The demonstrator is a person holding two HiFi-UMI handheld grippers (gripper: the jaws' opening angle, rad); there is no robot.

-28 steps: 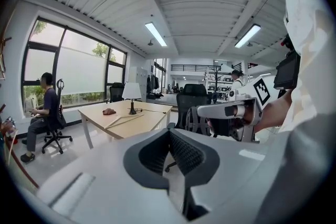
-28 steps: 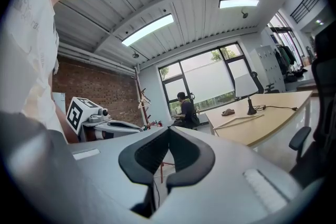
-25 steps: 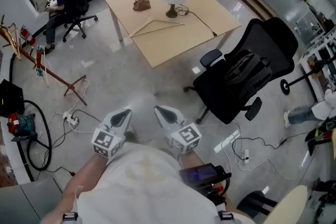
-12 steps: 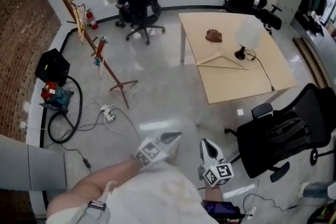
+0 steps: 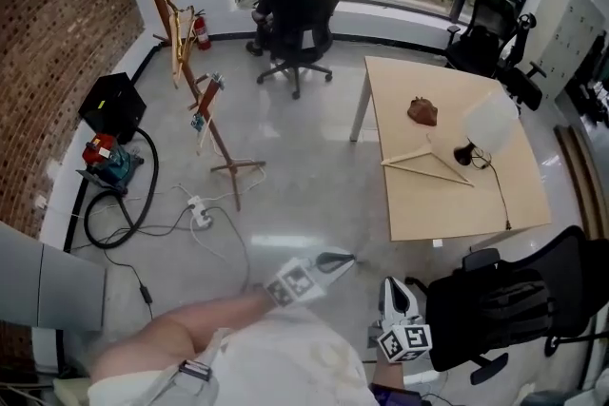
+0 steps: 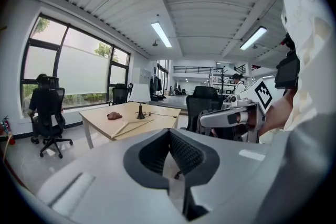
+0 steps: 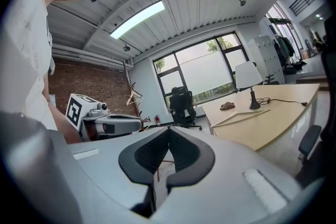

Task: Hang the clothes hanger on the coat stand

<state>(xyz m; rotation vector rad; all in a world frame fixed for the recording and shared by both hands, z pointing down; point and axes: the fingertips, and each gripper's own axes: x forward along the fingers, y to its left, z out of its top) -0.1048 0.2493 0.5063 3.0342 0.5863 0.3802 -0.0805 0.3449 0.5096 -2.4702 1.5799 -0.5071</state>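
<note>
Currently: left tongs (image 5: 344,258) and right tongs (image 5: 392,286) are held with pads together, nothing clamped. Wooden clothes hanger (image 5: 426,168) is laid flat on beige surface (image 5: 495,204), beside lamp (image 5: 490,124); coat stand (image 5: 217,140) is seen well apart.

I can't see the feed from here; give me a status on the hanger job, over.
Left gripper and right gripper shut, both empty. Clothes hanger lies on the table, untouched; coat stand across the floor. Black office chair near the table's corner.
</note>
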